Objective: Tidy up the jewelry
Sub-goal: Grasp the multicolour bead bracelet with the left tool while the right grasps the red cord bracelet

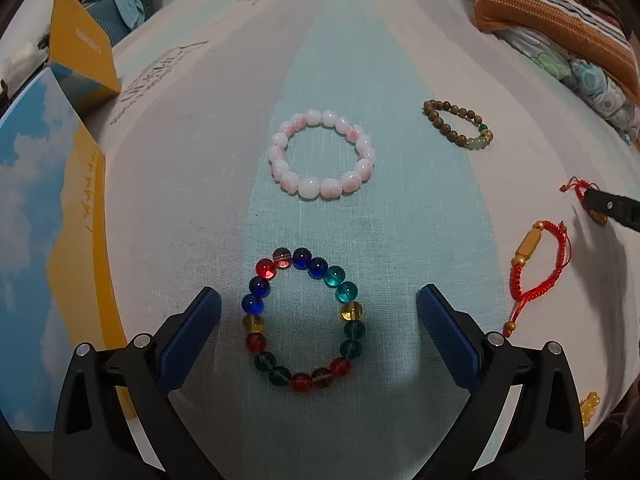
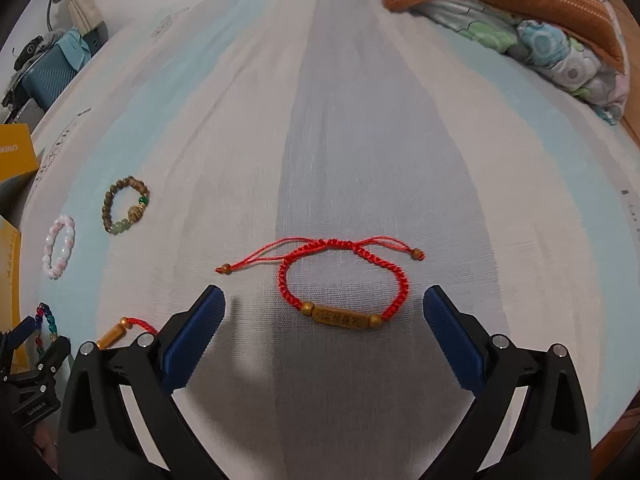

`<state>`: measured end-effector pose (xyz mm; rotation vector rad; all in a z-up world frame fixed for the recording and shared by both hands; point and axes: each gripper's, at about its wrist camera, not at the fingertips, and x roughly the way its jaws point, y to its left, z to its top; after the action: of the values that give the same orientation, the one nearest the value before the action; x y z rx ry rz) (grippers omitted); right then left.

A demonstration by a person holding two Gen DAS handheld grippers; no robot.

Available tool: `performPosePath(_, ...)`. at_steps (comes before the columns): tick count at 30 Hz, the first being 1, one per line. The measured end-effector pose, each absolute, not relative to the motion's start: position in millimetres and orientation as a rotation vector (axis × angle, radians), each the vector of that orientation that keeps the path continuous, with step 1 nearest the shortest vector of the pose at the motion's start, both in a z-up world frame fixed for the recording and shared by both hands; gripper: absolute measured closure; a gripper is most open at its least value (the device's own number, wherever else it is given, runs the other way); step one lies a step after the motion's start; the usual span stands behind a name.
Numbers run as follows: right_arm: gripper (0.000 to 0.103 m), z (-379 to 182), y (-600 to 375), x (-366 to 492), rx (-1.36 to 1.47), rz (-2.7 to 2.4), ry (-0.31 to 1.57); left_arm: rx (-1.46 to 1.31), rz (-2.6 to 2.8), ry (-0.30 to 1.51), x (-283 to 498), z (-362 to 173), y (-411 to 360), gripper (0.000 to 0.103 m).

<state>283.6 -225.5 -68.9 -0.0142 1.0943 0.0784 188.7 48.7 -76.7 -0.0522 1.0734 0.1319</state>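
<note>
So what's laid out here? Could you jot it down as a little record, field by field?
surface: striped bedsheet
left gripper: open, fingers either side of the multicoloured glass bead bracelet, not touching it
right gripper: open, in front of the red cord bracelet with engraved gold bar
pink and white bead bracelet: beyond the multicoloured one
brown wooden bead bracelet: has green beads, further right
second red cord bracelet: between the two grippers
box: blue and yellow box at left edge
bedding: folded blankets at far right

I have my left gripper (image 1: 318,300) spread wide, blue pads angled outward, gripping nothing. My right gripper (image 2: 324,300) is spread just as wide, low over the surface, also gripping nothing.
</note>
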Motion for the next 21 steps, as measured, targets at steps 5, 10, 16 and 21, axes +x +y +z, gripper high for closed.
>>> performPosePath(5, 0.008, -75.9, -227.8, 291.9, -0.005, 0.072, 1.104, -0.045, 0.140, 1.078, 190.2, -80.7, 47.2, 0.006)
performPosePath(10, 0.014, -87.5, -227.4, 297.5, -0.023, 0.074, 1.119, -0.049, 0.142, 1.080, 190.2, -80.9, 47.3, 0.010)
performPosePath(16, 0.036, -87.0, -227.6, 294.5, -0.016, 0.072, 1.112, -0.045, 0.148, 1.074, 184.2, -79.4, 50.9, 0.025)
performPosePath(21, 0.051, -86.8, -226.0, 292.9, -0.033, 0.071, 1.108, -0.052, 0.154, 1.071, 181.5, -76.4, 55.2, 0.040)
